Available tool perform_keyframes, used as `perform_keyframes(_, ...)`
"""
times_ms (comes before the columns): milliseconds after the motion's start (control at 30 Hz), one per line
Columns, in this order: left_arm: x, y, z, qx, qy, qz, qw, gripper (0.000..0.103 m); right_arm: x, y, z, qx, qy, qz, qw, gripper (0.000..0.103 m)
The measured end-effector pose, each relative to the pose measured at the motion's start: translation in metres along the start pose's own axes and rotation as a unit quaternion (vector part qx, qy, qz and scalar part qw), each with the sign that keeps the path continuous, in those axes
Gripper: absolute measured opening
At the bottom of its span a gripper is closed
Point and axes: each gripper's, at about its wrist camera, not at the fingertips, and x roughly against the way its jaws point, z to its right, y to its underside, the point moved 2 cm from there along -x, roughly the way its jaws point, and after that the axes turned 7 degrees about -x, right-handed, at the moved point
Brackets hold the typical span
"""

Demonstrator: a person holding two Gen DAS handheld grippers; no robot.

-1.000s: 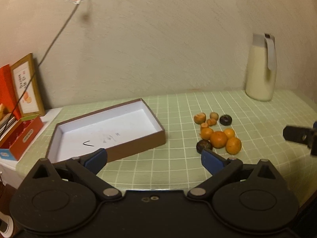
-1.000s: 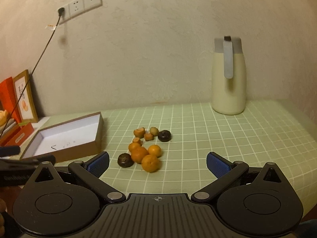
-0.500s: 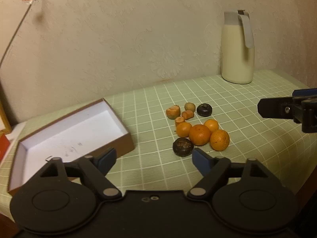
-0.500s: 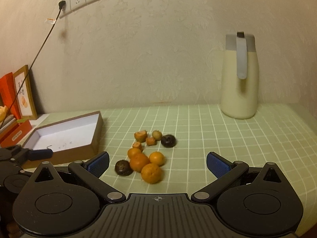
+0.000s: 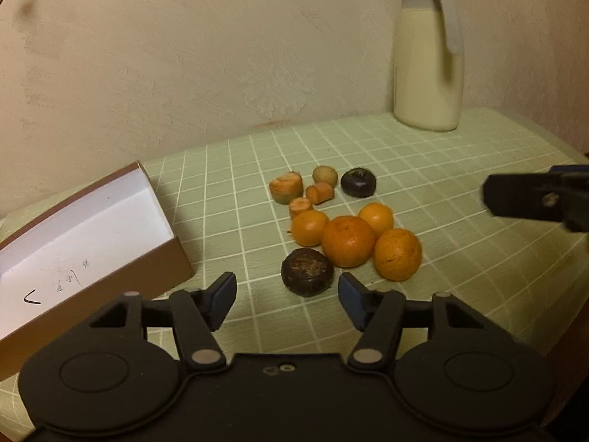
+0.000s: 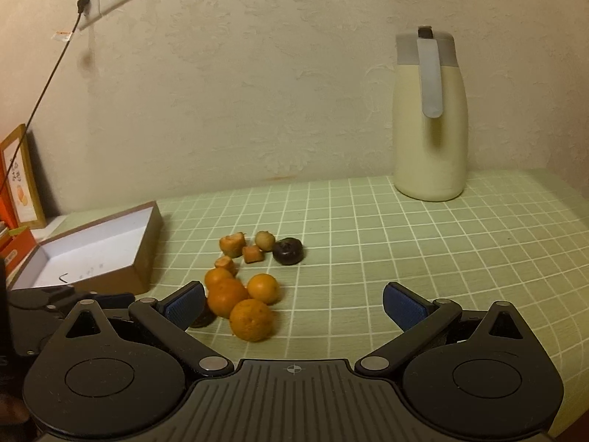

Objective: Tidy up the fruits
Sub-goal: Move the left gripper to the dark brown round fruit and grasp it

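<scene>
Several oranges (image 5: 348, 241) lie in a cluster on the green checked tablecloth, with a dark round fruit (image 5: 307, 272) at the near side and another dark fruit (image 5: 358, 182) behind. Small orange-brown pieces (image 5: 286, 191) and a small greenish fruit (image 5: 325, 175) lie at the back. My left gripper (image 5: 287, 294) hovers just short of the near dark fruit; its jaws are closing with nothing between them. In the right wrist view my right gripper (image 6: 292, 302) stands open, the oranges (image 6: 251, 319) just ahead of its left finger. An empty brown box (image 5: 81, 243) with a white inside sits to the left.
A cream jug (image 6: 429, 118) with a grey handle stands at the back right against the wall. A framed picture (image 6: 20, 180) and orange boxes stand far left. A cable (image 6: 48, 84) hangs from a wall socket. The table edge curves down at the right.
My left gripper has come forward and down toward the fruit cluster and its jaws have narrowed. The right gripper has moved closer to the fruit, still wide.
</scene>
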Motion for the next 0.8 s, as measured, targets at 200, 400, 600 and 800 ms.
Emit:
perform_keyframes(200, -0.018, -0.005, 0.003, 0.009, 0.011, -0.003, 0.9999, 0.052, -0.004, 0.002, 0.006, -0.009, -0.001, -0.008, 1.0, 0.103)
perform_keyframes(400, -0.034, -0.006, 0.007, 0.012, 0.016, -0.01, 0.9998, 0.052, -0.009, 0.003, 0.011, -0.018, 0.001, -0.015, 1.0, 0.103)
perform_keyframes(600, -0.042, -0.003, 0.011, 0.019, 0.021, -0.009, 0.9996, 0.051, -0.009, 0.003, 0.016, -0.028, 0.001, -0.021, 0.999, 0.103)
perform_keyframes(800, -0.044, -0.001, 0.006, 0.043, 0.026, 0.002, 0.9987, 0.03, -0.011, 0.004, 0.019, -0.035, 0.003, -0.025, 0.999, 0.103)
